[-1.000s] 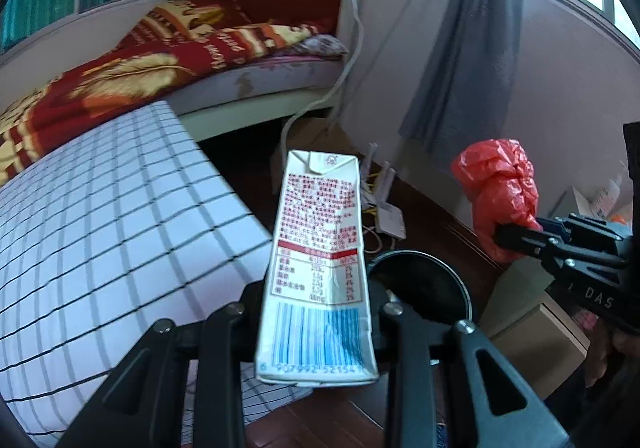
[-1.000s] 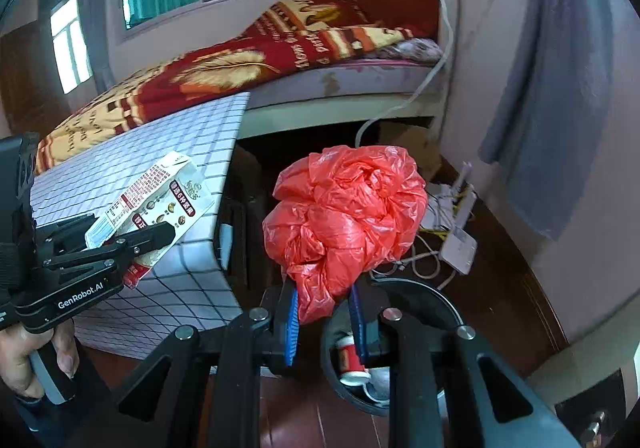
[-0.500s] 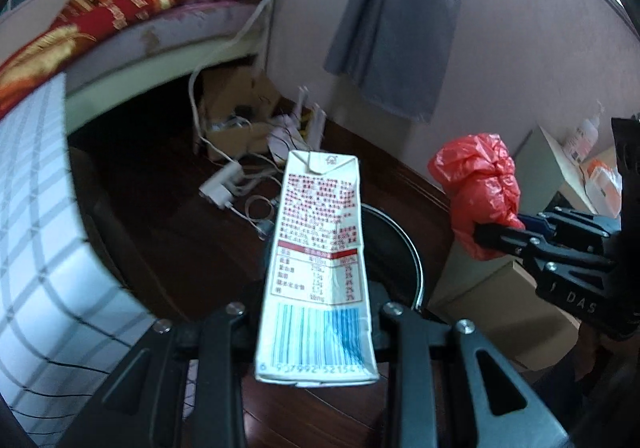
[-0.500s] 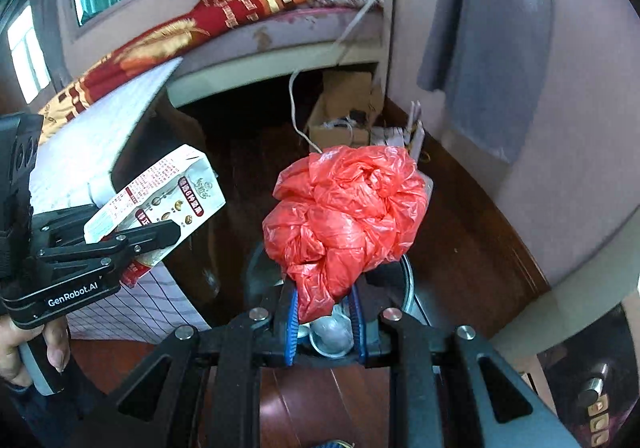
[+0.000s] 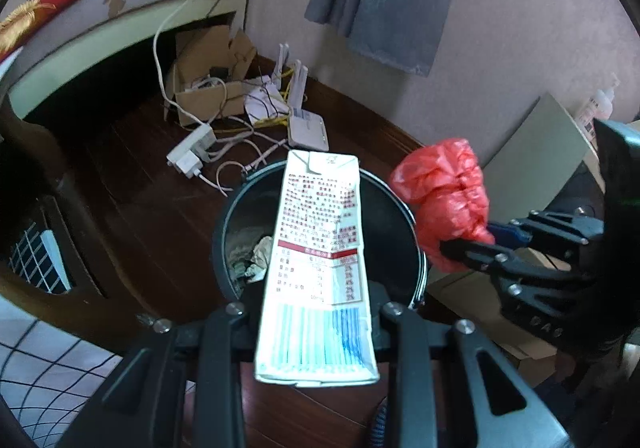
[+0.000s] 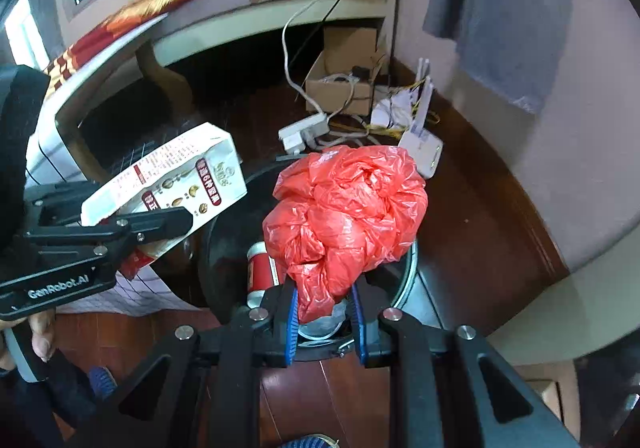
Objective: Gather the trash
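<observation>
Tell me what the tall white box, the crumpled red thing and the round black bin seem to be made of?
The tall white box looks like coated paperboard: flat printed panels, folded seams, a slight sheen. The crumpled red thing looks like thin plastic film: translucent, glossy, finely creased, probably a bag. The round black bin seems smooth and dark with a shiny rim; plastic or painted metal, hard to tell.

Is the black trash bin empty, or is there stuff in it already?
Not empty. The black trash bin already holds crumpled paper, and the right wrist view shows a red can inside.
</observation>
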`<state>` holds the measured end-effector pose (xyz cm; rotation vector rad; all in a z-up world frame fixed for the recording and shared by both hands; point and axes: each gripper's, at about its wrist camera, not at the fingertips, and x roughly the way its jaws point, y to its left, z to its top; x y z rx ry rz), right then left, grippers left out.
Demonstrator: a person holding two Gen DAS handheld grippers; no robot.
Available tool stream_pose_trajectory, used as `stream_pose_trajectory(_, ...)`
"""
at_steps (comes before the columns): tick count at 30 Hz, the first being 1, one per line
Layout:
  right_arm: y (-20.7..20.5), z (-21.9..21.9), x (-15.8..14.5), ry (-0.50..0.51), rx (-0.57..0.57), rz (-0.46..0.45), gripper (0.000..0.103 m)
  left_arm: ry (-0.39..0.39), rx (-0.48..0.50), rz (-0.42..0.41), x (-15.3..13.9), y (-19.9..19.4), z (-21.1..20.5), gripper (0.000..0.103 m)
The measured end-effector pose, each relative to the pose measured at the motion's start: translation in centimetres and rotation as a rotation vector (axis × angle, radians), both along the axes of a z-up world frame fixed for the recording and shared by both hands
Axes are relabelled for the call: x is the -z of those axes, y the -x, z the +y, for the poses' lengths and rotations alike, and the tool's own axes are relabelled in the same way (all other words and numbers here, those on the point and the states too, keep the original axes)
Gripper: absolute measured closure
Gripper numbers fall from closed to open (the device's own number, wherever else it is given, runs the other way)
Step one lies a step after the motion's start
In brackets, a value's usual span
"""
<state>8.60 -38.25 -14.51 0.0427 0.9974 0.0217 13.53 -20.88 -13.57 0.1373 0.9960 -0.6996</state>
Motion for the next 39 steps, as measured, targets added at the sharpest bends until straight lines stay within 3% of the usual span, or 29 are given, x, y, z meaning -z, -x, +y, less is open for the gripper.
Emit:
stream_pose_trajectory(5,-1.7,-0.1,3.0,0.009,-0.028,0.062,0.08,-0.005,-0.02,0.053,2.0,-1.3,-0.6,0.071)
stream_pose_trajectory(11,-3.1,0.3,4.1,0.016,-0.066,0.089,0.076,-0.014,0.016,0.11,3.7,-2.3,-1.1,0.07)
stream_pose_trajectory(12,-3.6,0.4,4.8,0.059,-0.081,0.092,0.055,-0.036,0.01,0.122,4.5,-2.9,-1.4,0.062)
stream_pose_trajectory(13,-3.6,-0.1,5.7,0.109,-0.053,0.074,0.034,-0.066,-0.01,0.141,5.3,-3.2,-1.3,0.039)
stream_pose_trajectory(14,-4.0,-0.7,6.7,0.134,-0.04,0.111,0.005,-0.068,-0.029,0.16,5.7,-3.5,-0.8,0.029)
stream_pose_trajectory(19,-3.1,-1.8,6.9,0.158,0.003,0.105,0.0,-0.087,-0.157,0.102,6.0,-3.1,1.8,0.006)
stream_pose_trajectory(29,-3.0,-1.0,6.4,0.165,0.02,0.087,0.0,-0.112,-0.203,0.037,5.7,-2.3,2.6,0.004)
stream_pose_trajectory(39,-1.5,0.8,1.3,0.151,0.035,0.005,0.0,-0.096,-0.228,-0.026,1.5,-0.2,3.8,0.004)
